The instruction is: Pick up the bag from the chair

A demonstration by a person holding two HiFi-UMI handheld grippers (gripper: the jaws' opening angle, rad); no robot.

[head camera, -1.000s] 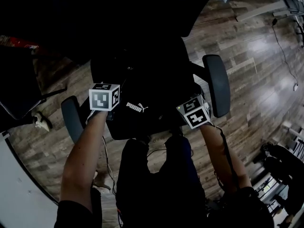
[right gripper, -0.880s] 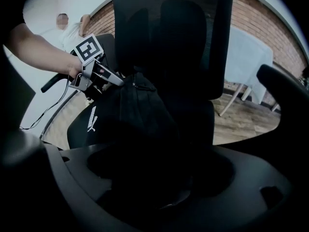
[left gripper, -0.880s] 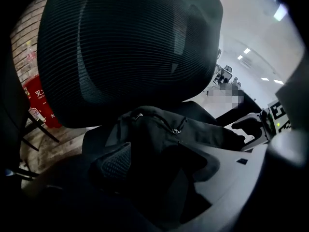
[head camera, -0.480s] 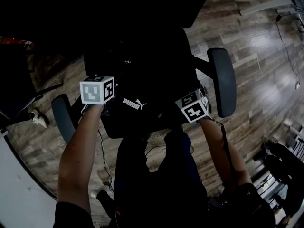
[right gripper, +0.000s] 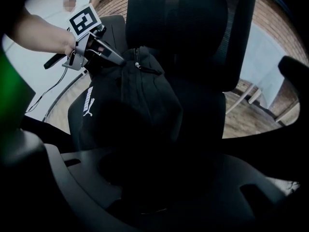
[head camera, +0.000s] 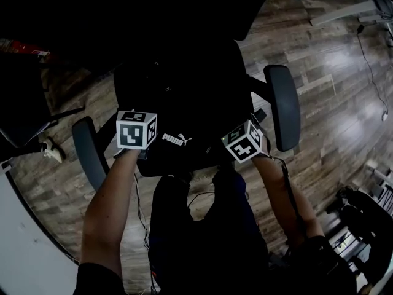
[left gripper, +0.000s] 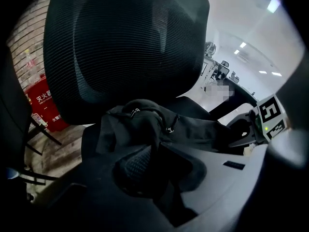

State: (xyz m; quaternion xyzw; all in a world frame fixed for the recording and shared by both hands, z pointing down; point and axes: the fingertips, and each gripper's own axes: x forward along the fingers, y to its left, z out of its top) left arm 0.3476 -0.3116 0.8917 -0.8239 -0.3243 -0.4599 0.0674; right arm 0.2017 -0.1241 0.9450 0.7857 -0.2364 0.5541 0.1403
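A black bag (head camera: 184, 125) with a white logo lies on the seat of a black office chair (head camera: 281, 106), against its mesh backrest (left gripper: 125, 47). My left gripper (head camera: 147, 141) is at the bag's left end. In the left gripper view the bag's (left gripper: 145, 124) fabric and a mesh strap run into the narrow slot between its jaws, which are shut on it. From the right gripper view its tips (right gripper: 118, 59) meet at the bag's top corner. My right gripper (head camera: 236, 141) presses into the bag's (right gripper: 140, 105) right end. Its jaws are lost in darkness.
The chair's two armrests (head camera: 89, 152) flank the grippers. A second dark chair (head camera: 21, 118) stands at the left. A red cabinet (left gripper: 46, 105) sits by the brick wall behind. A cable (head camera: 368, 66) trails on the wood floor at the right.
Both grippers have drawn closer together against the bag's two ends. The bag still rests on the seat.
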